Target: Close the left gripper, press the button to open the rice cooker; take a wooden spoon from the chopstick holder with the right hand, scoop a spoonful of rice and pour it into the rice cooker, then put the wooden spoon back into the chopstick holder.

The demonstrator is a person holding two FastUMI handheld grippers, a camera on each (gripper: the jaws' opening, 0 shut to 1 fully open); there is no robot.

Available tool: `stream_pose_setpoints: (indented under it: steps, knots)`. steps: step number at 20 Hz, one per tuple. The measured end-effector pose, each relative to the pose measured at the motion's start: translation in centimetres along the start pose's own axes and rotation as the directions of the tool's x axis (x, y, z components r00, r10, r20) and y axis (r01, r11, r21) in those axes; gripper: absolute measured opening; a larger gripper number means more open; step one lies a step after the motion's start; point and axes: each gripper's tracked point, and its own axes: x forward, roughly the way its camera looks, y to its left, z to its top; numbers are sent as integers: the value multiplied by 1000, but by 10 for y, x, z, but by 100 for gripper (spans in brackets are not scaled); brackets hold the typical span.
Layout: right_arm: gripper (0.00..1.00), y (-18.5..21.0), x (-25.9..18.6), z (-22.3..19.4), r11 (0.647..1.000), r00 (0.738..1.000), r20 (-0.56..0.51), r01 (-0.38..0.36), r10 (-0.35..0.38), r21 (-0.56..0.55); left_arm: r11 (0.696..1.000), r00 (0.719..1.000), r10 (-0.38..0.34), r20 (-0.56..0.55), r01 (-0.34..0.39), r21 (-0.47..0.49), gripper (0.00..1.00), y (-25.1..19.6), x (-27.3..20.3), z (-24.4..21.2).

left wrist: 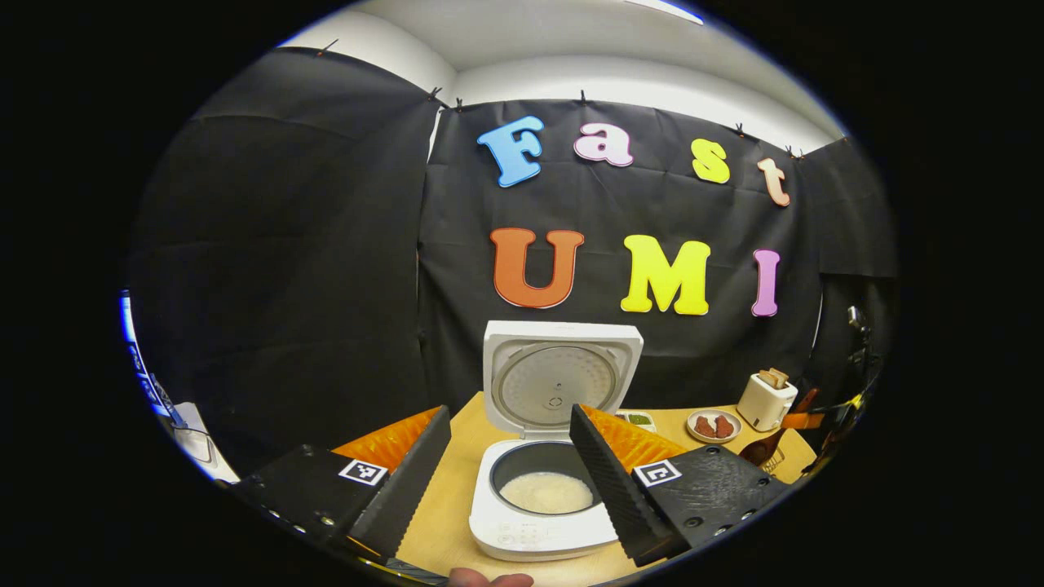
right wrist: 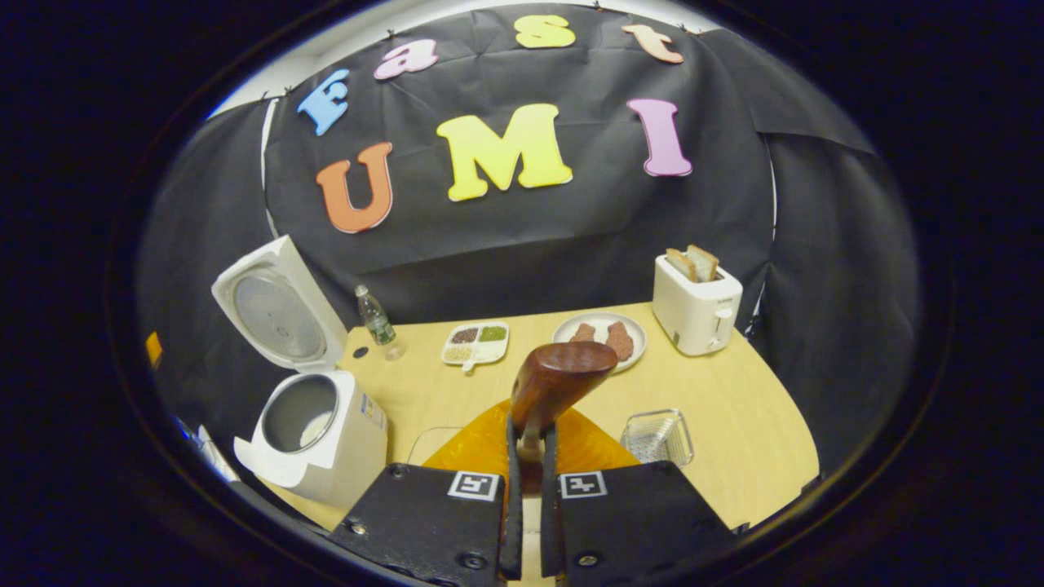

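The white rice cooker [right wrist: 314, 424] stands lid-up with rice inside; the right gripper [right wrist: 528, 456] clamps the brown wooden spoon [right wrist: 559, 379] (bowl apparently empty), left gripper [left wrist: 510, 469] spread wide; returning it to the holder looks next

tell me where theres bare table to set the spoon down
Bare wood lies right of the metal rack, in front of the toaster, and between the rice cooker and the right gripper, which grips the wooden spoon. The back edge is crowded: bottle, divided dish, plate.
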Motion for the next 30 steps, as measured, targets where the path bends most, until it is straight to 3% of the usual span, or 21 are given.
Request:
stream_pose_setpoints:
  steps: [5, 9, 13, 17, 20, 24, 26, 30]
  knots:
    - [14, 14, 38, -37, 980, 995, 24, 98, -95, -176, 999, 999, 36, -36, -38, -33, 94, 21, -6, -6]
    - [14, 17, 58, -53, 910, 981, 96, 194, -170, -367, 996, 993, 83, -89, -84, -13, 94, 37, -9, -21]
    - [14, 28, 70, -71, 908, 982, 98, 188, -163, -375, 995, 988, 99, -114, -102, -17, 95, 43, -15, -24]
    - [14, 57, 75, -84, 978, 998, 29, 62, -57, -198, 994, 986, 109, -123, -110, -7, 95, 45, -22, -24]
    - [14, 76, 73, -88, 998, 999, -13, -41, 41, -47, 993, 985, 115, -130, -116, -2, 95, 41, -26, -25]
    - [14, 92, 64, -88, 977, 985, -55, -156, 166, 146, 994, 985, 106, -134, -107, 5, 95, 27, -29, -27]
    - [14, 86, 62, -86, 952, 980, -61, -165, 187, 259, 995, 986, 105, -132, -104, 11, 94, 20, -32, -27]
    - [14, 61, 54, -78, 907, 975, -54, -181, 217, 381, 995, 987, 97, -128, -96, 17, 95, 1, -36, -26]
